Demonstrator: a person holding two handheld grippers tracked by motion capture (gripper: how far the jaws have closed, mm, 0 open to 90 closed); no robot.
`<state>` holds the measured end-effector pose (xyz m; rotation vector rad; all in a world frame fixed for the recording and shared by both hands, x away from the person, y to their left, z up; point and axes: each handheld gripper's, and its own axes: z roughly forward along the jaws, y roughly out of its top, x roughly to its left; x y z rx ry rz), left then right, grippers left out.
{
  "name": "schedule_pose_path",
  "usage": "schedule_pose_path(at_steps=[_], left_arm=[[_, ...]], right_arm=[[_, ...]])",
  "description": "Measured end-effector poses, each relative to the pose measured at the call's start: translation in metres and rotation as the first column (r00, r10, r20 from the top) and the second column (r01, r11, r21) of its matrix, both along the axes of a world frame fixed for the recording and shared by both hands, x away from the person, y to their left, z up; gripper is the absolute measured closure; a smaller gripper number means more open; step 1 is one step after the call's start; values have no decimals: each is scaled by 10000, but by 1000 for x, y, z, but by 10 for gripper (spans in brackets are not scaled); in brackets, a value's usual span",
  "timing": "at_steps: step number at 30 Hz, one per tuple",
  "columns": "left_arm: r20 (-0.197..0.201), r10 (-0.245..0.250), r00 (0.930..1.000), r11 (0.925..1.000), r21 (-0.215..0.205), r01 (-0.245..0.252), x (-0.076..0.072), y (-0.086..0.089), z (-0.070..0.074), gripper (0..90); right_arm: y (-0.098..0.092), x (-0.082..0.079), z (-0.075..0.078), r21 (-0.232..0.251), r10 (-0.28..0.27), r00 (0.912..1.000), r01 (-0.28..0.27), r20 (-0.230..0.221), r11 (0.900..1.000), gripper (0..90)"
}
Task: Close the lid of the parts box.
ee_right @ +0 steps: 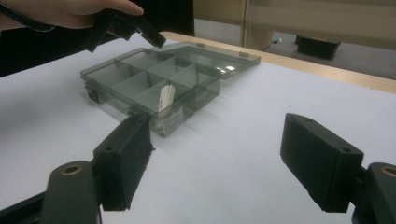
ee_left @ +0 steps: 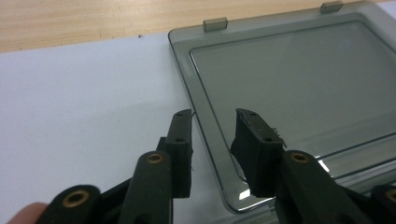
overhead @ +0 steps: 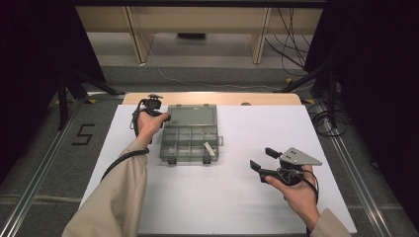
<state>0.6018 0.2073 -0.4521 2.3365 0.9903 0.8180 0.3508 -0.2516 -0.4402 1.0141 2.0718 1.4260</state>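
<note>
Low in the frame, the right gripper (ee_right: 219, 158) hovers, jaws wide apart and empty. At centre on the bench (overhead: 237, 197), the organizer box (overhead: 189, 143) lies open; the left gripper (ee_left: 212, 140) straddles the lid (ee_left: 299, 88) edge, jaws apart, not yet clamped. Closing it well probably needs a firm pinch, then an even swing over the hinge.

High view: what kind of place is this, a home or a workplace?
Probably a lab or recording room, not a home. The table has a plain white cover, loose cables lie on the floor behind it, dark curtains hang at both sides, and a number is taped on the floor.
</note>
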Motion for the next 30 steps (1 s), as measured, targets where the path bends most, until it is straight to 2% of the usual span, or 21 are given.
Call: schedule_pose_path(at_steps=[1, 2, 4, 8, 9, 10, 11, 14, 15, 16, 22, 23, 28, 30], left_arm=[[-50, 34, 10000, 10000, 59, -34, 0, 0, -1, 679], [-88, 7, 10000, 9999, 101, -6, 1, 1, -2, 688], [-159, 68, 9999, 9999, 146, -65, 2, 1, -3, 697], [-79, 32, 10000, 10000, 84, -31, 5, 4, -5, 728], [-188, 52, 9998, 9998, 193, -48, 6, 3, -4, 743], [-333, -39, 9994, 9999, 97, 43, 7, 3, -4, 757], [-293, -11, 9996, 9999, 138, 15, 7, 3, -4, 774], [-289, 87, 9995, 9997, 248, -80, 7, 3, -4, 824], [-181, 94, 9998, 9998, 197, -91, 8, 4, -5, 844], [-299, 49, 9995, 9997, 246, -42, 8, 6, -4, 850], [-7, -19, 10000, 10000, 58, 19, 6, 8, -4, 880], [-76, -25, 10000, 10000, 81, 25, 5, 8, -3, 883], [96, -50, 9999, 10000, -5, 51, 2, 8, -1, 892], [103, -66, 9999, 10000, -46, 66, 0, 9, 0, 894]], right_arm=[[1, 1, -2, 266, 59, 9999, -63, 162, 9996, 254], [1, 0, -1, 301, 48, 10000, -50, 63, 9995, 254], [1, 0, -1, 188, -15, 9999, 12, 156, 9998, 255], [2, -1, -1, 242, 94, 10000, -94, 17, 9997, 255], [2, -1, -1, 153, 74, 10000, -73, -20, 9999, 255], [2, 0, -1, 132, 95, 9999, -96, 86, 9999, 255], [3, 0, -2, 313, 125, 9999, -127, 84, 9994, 256], [2, 0, -2, 53, 77, 10000, -77, 47, 10000, 256], [3, 0, -3, 147, 158, 9999, -158, 30, 9998, 257], [2, 0, -2, 45, 110, 9999, -110, 26, 9999, 257], [2, 1, -3, 109, 92, 10000, -91, -37, 9999, 259], [2, 1, -3, 108, 104, 9999, -103, -37, 9999, 260], [4, 3, -4, 233, 34, 10000, -36, 68, 9997, 263], [4, 4, -3, 125, -75, 10000, 75, -3, 9999, 267]])
